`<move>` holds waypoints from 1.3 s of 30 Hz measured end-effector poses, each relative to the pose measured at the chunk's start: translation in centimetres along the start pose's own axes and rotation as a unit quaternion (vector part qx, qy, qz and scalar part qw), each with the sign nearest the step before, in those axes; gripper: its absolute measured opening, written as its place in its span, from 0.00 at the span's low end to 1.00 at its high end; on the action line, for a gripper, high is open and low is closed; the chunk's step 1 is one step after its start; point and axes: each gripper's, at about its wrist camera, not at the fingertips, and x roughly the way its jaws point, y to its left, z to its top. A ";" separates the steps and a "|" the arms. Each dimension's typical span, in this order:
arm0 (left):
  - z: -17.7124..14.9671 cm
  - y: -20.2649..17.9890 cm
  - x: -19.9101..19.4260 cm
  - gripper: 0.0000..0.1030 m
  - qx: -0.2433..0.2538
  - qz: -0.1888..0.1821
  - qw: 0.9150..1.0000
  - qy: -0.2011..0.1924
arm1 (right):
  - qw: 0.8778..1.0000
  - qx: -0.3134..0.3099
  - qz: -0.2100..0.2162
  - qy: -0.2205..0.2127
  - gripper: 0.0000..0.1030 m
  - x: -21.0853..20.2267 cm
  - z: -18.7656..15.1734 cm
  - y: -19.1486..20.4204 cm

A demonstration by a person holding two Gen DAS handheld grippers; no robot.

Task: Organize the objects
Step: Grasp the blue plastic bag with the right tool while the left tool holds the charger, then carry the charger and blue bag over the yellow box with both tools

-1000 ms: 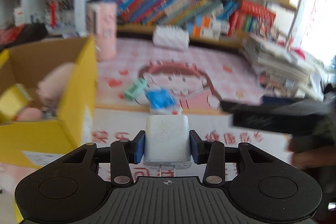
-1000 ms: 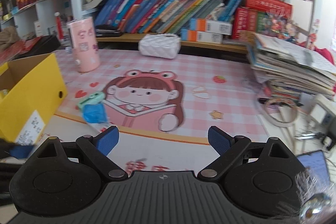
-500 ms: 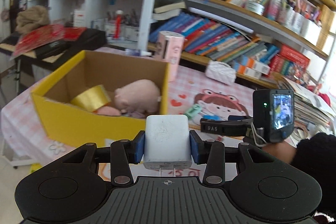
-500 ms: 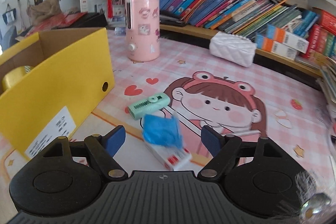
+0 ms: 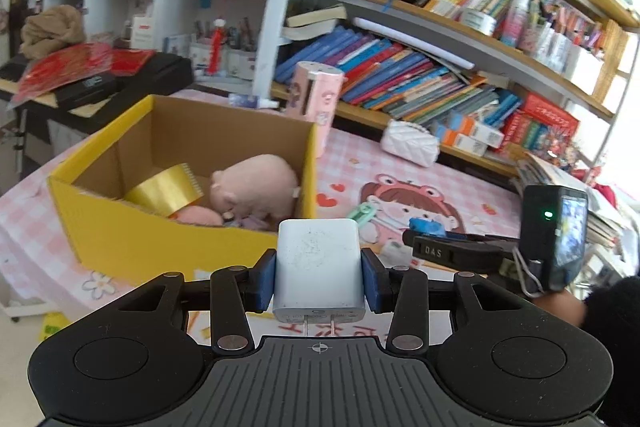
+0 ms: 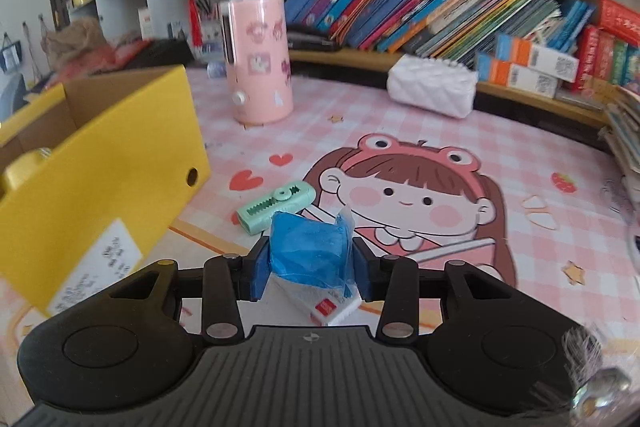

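1. Only the left wrist view looks down into the yellow cardboard box [image 5: 132,243]. It also catches the right gripper [image 5: 424,233] from the side, at 3 o'clock, with a small screen unit [image 5: 556,239] strapped at the wrist.
2. Only the right wrist view shows the mint-green tape dispenser [image 6: 276,207] clearly. It lies flat on the pink cartoon mat [image 6: 400,131] at 11 o'clock from the right gripper [image 6: 308,267]. The pink cylinder [image 6: 260,59] stands upright at 12 o'clock.
3. The box holds a gold tape roll [image 5: 164,191], a pink plush pig [image 5: 256,187] and a smaller pink thing at its near wall, only partly visible.
4. The left gripper [image 5: 320,277] has its blue pads pressed on both sides of a white charger block [image 5: 318,263], prongs pointing back toward the camera. The block hangs in front of the box's near wall, at 6 o'clock from the pig.
5. The right gripper's jaws are closing around a blue crinkled packet [image 6: 310,251], both pads touching its sides. A white eraser [image 6: 320,301] with a red label lies under it on the mat.
6. A second ago the right jaws stood wide and empty and the packet lay farther off at 10 o'clock. The left view then faced the mat; now it faces the box, with the grip on the charger unchanged.
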 end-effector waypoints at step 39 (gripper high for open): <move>-3.2 12.0 -5.4 0.40 0.071 -0.119 0.989 0.052 | 0.986 0.132 -0.101 0.006 0.38 -16.5 -7.9 16.7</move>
